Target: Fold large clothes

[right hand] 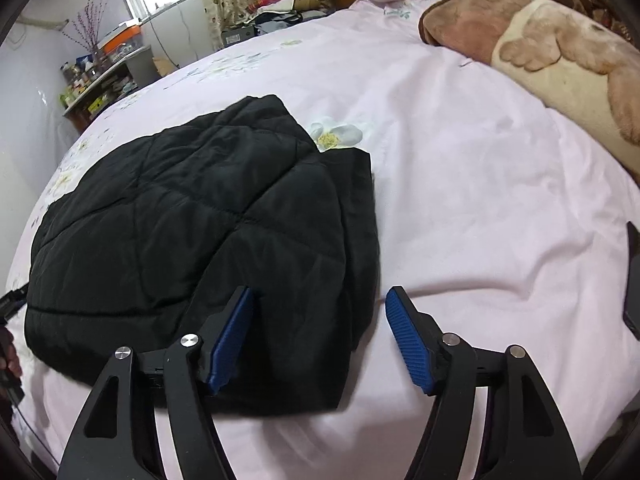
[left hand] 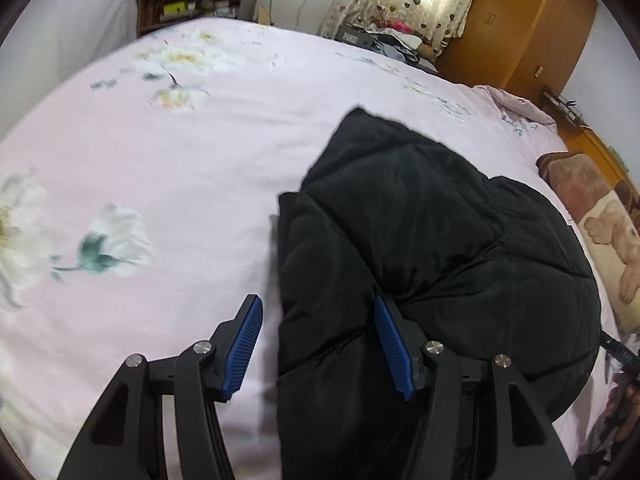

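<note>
Left wrist view: left gripper (left hand: 318,346) spread wide, straddling near edge of black quilted jacket (left hand: 432,248) folded on pink floral bedspread (left hand: 160,160). Right gripper (right hand: 320,340) likewise wide, gripping nothing, over jacket's right edge.

Matte black linkage arms on the left tool (left hand: 318,344), round silver screw heads at the pivots, ribbed blue pads (left hand: 244,346) on the tips. Same on the right tool (right hand: 320,340): black frames with triangular cut-outs, blue ridged pads (right hand: 410,340).
</note>
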Demonstrator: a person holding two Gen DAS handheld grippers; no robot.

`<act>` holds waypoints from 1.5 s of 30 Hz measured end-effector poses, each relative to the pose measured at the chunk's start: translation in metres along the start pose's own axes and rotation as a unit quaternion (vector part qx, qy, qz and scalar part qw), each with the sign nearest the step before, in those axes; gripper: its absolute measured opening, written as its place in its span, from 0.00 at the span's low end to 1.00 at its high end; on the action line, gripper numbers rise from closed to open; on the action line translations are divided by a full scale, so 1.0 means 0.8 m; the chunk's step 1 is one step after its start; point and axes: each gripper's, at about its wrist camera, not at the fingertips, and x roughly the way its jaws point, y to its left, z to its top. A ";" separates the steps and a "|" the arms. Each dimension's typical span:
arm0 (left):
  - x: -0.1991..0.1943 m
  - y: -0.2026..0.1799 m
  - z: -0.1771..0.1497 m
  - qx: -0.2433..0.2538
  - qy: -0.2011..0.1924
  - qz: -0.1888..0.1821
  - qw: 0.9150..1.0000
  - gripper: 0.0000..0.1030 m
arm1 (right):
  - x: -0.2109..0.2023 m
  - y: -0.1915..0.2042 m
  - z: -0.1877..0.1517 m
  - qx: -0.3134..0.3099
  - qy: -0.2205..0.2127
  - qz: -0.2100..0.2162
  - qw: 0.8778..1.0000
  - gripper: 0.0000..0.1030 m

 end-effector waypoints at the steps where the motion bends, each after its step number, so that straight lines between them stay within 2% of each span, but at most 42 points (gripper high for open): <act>1: 0.006 -0.002 -0.001 0.001 0.003 -0.003 1.000 0.59 | 0.004 -0.002 0.001 0.001 0.003 0.005 1.000 0.68; 3: 0.016 -0.007 -0.002 0.007 0.005 -0.007 1.000 0.60 | 0.015 -0.009 0.003 0.014 0.010 0.015 1.000 0.75; 5: 0.023 -0.009 -0.002 0.007 0.004 -0.006 1.000 0.67 | 0.026 -0.021 0.005 0.033 0.018 0.034 0.999 0.77; 9: 0.035 0.000 -0.002 -0.011 0.012 -0.020 1.000 0.79 | 0.040 -0.035 0.004 0.052 0.031 0.056 0.997 0.88; 13: 0.042 0.015 -0.003 -0.031 0.020 -0.039 0.999 0.88 | 0.052 -0.037 0.008 0.063 0.040 0.077 0.994 0.88; 17: 0.042 0.023 -0.005 -0.043 0.023 -0.052 0.997 0.89 | 0.062 -0.033 0.015 0.072 0.046 0.096 0.992 0.88; 21: 0.033 0.036 -0.021 -0.058 0.024 -0.075 0.995 0.89 | 0.061 -0.037 0.009 0.090 0.056 0.126 0.986 0.80; 24: 0.032 0.044 -0.028 -0.059 0.021 -0.091 0.994 0.89 | 0.055 -0.042 -0.002 0.083 0.061 0.141 0.985 0.78; 31: 0.058 0.036 -0.004 -0.047 0.027 -0.094 0.994 0.92 | 0.085 -0.045 0.017 0.080 0.067 0.163 0.981 0.77; 33: 0.062 0.031 0.001 -0.039 0.031 -0.092 0.995 0.92 | 0.093 -0.046 0.020 0.087 0.067 0.174 0.979 0.74; 35: 0.063 0.027 0.002 -0.028 0.032 -0.093 0.995 0.88 | 0.096 -0.043 0.021 0.085 0.065 0.179 0.978 0.68; 37: 0.064 0.024 0.003 -0.026 0.033 -0.107 0.993 0.77 | 0.093 -0.039 0.021 0.080 0.061 0.180 0.979 0.61; 41: 0.065 0.016 0.006 -0.021 0.031 -0.112 0.993 0.62 | 0.090 -0.035 0.023 0.075 0.057 0.178 0.980 0.51; 45: 0.047 0.009 0.010 -0.014 0.024 -0.096 0.995 0.36 | 0.081 -0.025 0.027 0.073 0.055 0.162 0.983 0.38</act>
